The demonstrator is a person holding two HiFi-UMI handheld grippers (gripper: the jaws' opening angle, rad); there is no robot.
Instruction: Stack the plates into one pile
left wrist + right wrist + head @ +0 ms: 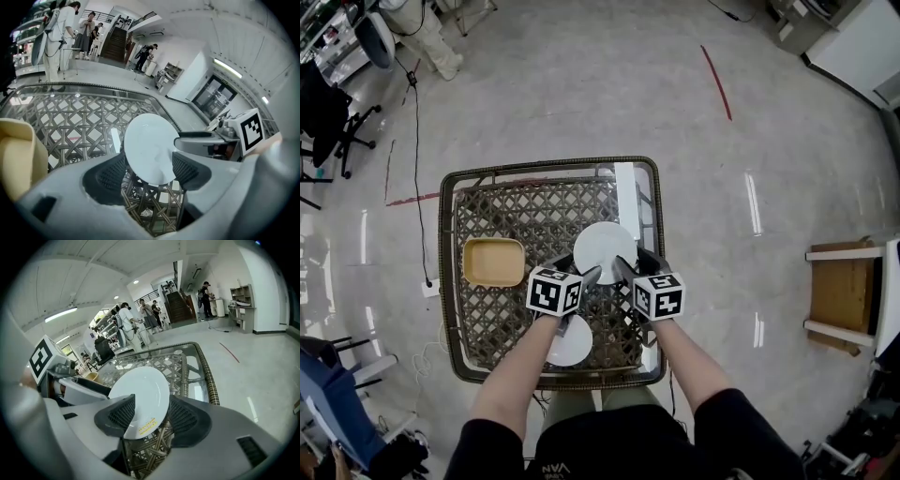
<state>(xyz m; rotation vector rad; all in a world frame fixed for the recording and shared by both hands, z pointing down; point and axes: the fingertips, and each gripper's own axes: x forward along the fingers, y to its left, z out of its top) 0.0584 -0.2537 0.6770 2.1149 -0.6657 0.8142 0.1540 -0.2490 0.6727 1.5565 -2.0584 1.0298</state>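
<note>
A white plate [605, 251] sits over the middle of the wicker glass-topped table [450, 309], tilted up off the top. My left gripper [592, 275] and right gripper [622, 270] meet at its near edge. In the left gripper view the plate [150, 147] passes between the jaws, over the left pad and under the right pad. In the right gripper view the plate [140, 397], with a yellow sticker on its near rim, also fills the gap between the pads. Both grippers look shut on its rim. A second white plate [573, 346] lies near the front edge, partly under my left forearm.
A tan rectangular dish [494, 262] rests on the table's left side, at the far left in the left gripper view [18, 154]. A wooden stool [844, 291] stands on the floor to the right. Several people stand far off across the room.
</note>
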